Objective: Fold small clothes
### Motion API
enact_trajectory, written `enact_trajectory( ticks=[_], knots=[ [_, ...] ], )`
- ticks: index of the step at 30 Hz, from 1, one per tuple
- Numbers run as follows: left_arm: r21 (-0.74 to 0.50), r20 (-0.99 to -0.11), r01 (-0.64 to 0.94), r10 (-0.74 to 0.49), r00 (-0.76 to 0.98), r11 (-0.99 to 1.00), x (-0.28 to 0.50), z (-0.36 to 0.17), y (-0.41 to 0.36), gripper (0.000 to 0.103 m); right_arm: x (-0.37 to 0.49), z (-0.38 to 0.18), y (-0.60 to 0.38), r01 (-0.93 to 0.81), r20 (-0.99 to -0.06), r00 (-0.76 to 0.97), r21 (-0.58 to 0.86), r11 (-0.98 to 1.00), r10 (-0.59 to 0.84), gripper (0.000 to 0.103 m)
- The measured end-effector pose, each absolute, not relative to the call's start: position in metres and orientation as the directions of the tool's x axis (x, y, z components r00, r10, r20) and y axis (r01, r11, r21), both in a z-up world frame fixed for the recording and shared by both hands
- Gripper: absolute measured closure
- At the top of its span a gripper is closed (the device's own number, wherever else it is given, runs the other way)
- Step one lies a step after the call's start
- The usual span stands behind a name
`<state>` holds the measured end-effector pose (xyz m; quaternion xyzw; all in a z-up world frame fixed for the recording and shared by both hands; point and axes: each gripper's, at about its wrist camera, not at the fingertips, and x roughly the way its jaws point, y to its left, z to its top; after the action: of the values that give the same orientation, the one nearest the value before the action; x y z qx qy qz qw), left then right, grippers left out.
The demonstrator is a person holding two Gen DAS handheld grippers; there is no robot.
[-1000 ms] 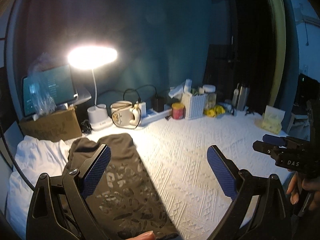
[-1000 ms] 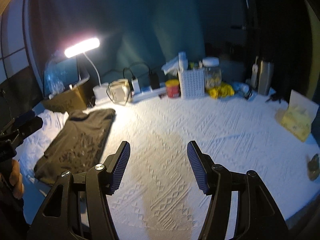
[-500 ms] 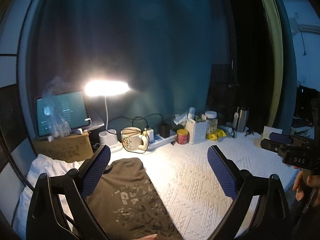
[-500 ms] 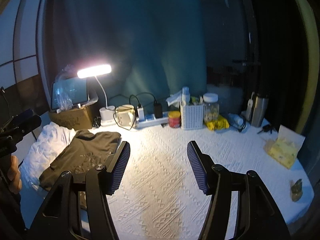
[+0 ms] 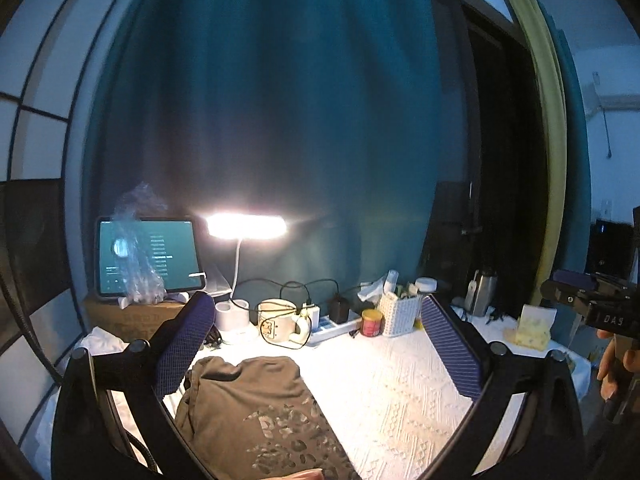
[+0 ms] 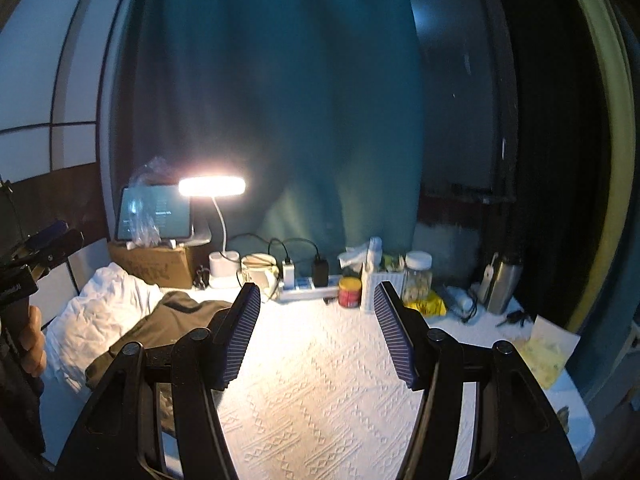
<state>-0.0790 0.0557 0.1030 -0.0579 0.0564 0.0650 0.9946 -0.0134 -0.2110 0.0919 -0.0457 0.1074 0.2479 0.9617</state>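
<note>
Right gripper [image 6: 316, 332] fingers parted, empty, above white tablecloth [image 6: 320, 400]; folded garment [image 6: 168, 332] left.

Both tools have lifted from the garment [image 5: 256, 404]; the left tool [image 5: 316, 344] widened, empty.

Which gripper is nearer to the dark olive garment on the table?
Left. The left gripper hangs open just above the dark olive garment, which lies between its fingers. The right gripper is open over bare white cloth beside it.

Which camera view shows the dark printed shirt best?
The left wrist view: the dark printed shirt lies close, with its print visible. In the right wrist view it sits off to the side, partly hidden behind a gripper finger.
</note>
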Motion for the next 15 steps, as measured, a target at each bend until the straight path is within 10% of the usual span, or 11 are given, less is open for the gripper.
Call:
enact_trajectory(
  ticks=[15],
  knots=[
    [-0.115, -0.065, -0.213, 0.207, 0.976, 0.970, -0.091, 0.114, 0.084, 0.001, -0.031, 0.132, -0.202, -0.478, -0.122, 0.876, -0.087, 0.874, 0.466, 0.040]
  ],
)
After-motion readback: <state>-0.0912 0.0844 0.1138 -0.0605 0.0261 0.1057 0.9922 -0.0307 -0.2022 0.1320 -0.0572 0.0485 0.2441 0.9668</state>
